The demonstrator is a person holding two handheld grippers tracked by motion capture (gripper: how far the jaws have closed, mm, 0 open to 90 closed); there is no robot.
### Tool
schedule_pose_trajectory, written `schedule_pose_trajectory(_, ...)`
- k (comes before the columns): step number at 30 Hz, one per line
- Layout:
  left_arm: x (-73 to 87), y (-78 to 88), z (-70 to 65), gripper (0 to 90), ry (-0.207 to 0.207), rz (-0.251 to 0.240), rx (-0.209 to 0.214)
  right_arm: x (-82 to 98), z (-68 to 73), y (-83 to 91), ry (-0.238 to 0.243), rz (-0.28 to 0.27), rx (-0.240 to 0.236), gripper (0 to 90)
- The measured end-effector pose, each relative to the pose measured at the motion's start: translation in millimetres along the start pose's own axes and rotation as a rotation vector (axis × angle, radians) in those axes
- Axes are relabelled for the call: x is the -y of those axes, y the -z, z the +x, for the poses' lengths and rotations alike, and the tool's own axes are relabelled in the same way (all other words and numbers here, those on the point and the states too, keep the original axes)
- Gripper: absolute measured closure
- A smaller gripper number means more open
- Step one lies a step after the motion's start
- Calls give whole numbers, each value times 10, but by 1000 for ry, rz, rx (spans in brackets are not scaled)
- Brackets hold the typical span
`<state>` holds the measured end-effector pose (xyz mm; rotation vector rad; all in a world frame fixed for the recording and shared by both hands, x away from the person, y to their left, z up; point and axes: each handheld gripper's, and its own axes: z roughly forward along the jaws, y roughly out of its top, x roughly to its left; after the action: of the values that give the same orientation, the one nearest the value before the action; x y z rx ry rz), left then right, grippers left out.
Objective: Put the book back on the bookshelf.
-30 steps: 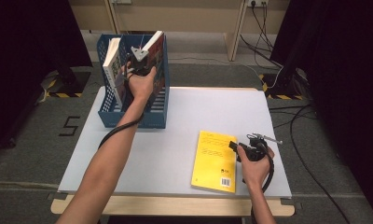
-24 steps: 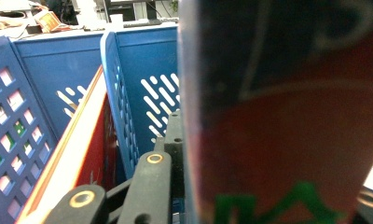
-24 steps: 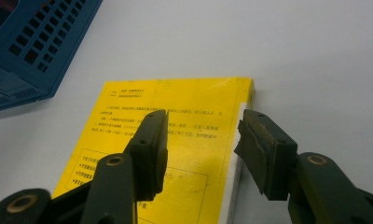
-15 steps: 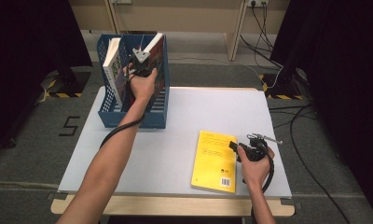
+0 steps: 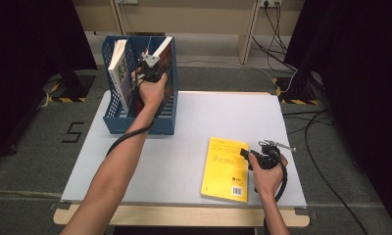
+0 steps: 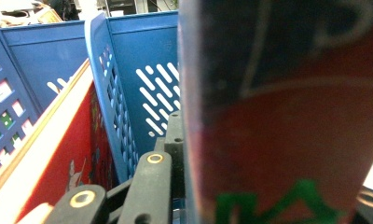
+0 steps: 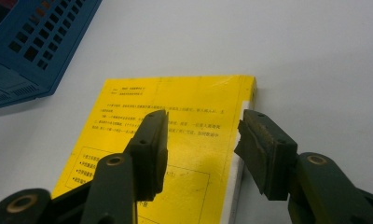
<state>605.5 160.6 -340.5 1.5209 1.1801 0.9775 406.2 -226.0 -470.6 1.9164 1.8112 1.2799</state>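
Dark red book (image 5: 165, 63) stands tilted in the right slot of the blue file rack (image 5: 140, 125) at 11 o'clock on the tabletop (image 5: 194, 117), clamped in left gripper (image 5: 150, 66) jaws, forearm stretched fwd; lower it straight, w/o bumping the divider, while right gripper (image 7: 201, 140) jaws hover apart over the yellow book (image 5: 227, 169) at 5 o'clock.

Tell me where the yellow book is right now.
High view: the yellow book lies flat on the white table, front right, beside the right tongs, well apart from the blue file rack.
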Motion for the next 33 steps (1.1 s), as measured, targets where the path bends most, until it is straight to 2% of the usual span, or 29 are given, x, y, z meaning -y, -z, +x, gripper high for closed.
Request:
schedule_pose_trajectory(12,72,-67,-1,739,5,11,1,4,-9,-10,13,-2,4,516)
schedule_pose_trajectory(14,85,-74,-8,739,4,10,1,6,0,-10,0,4,0,515)
schedule_pose_trajectory(15,89,-77,-9,739,2,11,0,4,-11,-12,18,0,4,515)
schedule_pose_trajectory(17,97,-83,-6,739,6,13,0,6,-2,-14,5,2,0,515)
schedule_pose_trajectory(33,218,-145,-13,739,1,12,-5,11,0,-22,5,12,-2,514)
